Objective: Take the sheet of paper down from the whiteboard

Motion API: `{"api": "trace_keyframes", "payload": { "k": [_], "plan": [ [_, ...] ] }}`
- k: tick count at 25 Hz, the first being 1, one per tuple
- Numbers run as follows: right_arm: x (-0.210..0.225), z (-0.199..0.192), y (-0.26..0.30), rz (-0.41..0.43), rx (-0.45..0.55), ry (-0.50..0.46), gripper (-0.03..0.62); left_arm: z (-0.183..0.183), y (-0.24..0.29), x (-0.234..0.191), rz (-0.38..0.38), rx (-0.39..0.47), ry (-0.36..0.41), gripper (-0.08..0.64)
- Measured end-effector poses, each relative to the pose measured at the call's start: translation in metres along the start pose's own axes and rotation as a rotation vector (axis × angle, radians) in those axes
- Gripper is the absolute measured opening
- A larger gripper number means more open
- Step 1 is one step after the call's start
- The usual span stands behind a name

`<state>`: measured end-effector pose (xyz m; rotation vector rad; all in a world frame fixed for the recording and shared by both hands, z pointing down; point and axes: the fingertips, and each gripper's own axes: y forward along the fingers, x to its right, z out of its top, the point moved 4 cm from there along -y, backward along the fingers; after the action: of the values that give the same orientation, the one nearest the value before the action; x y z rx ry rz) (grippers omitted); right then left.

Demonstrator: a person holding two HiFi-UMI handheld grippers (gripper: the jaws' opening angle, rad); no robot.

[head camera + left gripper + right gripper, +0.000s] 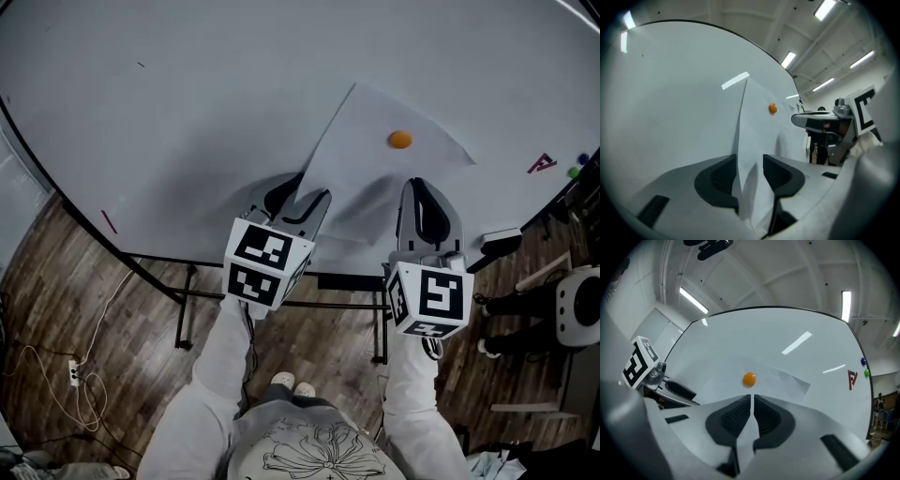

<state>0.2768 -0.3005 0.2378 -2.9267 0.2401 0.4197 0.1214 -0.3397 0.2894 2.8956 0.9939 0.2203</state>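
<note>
**A:** How is your left gripper sitting right now?

**B:** You're holding it with its jaws standing apart. The lower left edge of the white rectangular sheet of paper is running loose between the pads, and nothing is pinching it.

**A:** And your right gripper?

**B:** You're clamping that one on the sheet's bottom edge, just below the small round orange magnet.

**A:** Why is the sheet sitting so crookedly?

**B:** Its left side is standing off the large white whiteboard and folding toward you, while the magnet is pinning the upper part flat. So the sheet is hanging on the board by that single magnet.

**A:** What are you risking from here?

**B:** You're probably risking a tear if you tug thin paper straight outward against the magnet with one grip. Sliding it downward from under the magnet is looking safer to me.
</note>
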Motion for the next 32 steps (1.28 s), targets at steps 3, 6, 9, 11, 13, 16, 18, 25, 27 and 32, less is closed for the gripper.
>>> {"api": "trace_keyframes", "payload": {
  "k": [3,6,9,11,13,16,18,25,27,32],
  "plan": [
    [0.001,0.004,0.002,-0.005,0.010,-0.007,0.005,0.002,0.003,0.001,-0.030,0.008,-0.006,0.175],
    [0.001,0.011,0.007,-0.010,0.021,-0.021,0.005,0.004,0.005,0.000,-0.048,0.018,-0.027,0.169],
    [0.001,0.018,0.012,-0.019,0.030,-0.044,0.013,0.006,0.006,-0.002,-0.049,0.020,-0.024,0.129],
    [0.001,0.022,0.016,-0.021,0.032,-0.063,0.068,0.008,0.005,-0.004,-0.035,0.029,-0.025,0.080],
    [0.000,0.026,0.021,-0.021,0.032,-0.081,0.105,0.009,0.005,-0.007,-0.017,0.037,-0.029,0.031],
    [-0.002,0.031,0.028,-0.020,0.042,-0.101,0.123,0.009,0.006,-0.007,-0.007,0.031,-0.025,0.014],
    [-0.004,0.034,0.033,-0.015,0.048,-0.110,0.135,0.010,0.006,-0.008,-0.005,0.029,-0.027,0.008],
    [-0.004,0.037,0.046,-0.030,0.017,-0.148,0.169,0.014,0.004,-0.009,-0.007,0.033,-0.026,0.005],
    [-0.004,0.036,0.047,-0.035,0.020,-0.140,0.159,0.014,0.004,-0.009,-0.007,0.034,-0.024,0.005],
    [-0.005,0.035,0.048,-0.045,0.023,-0.143,0.136,0.014,0.002,-0.011,-0.007,0.037,-0.030,0.005]
  ]
}}
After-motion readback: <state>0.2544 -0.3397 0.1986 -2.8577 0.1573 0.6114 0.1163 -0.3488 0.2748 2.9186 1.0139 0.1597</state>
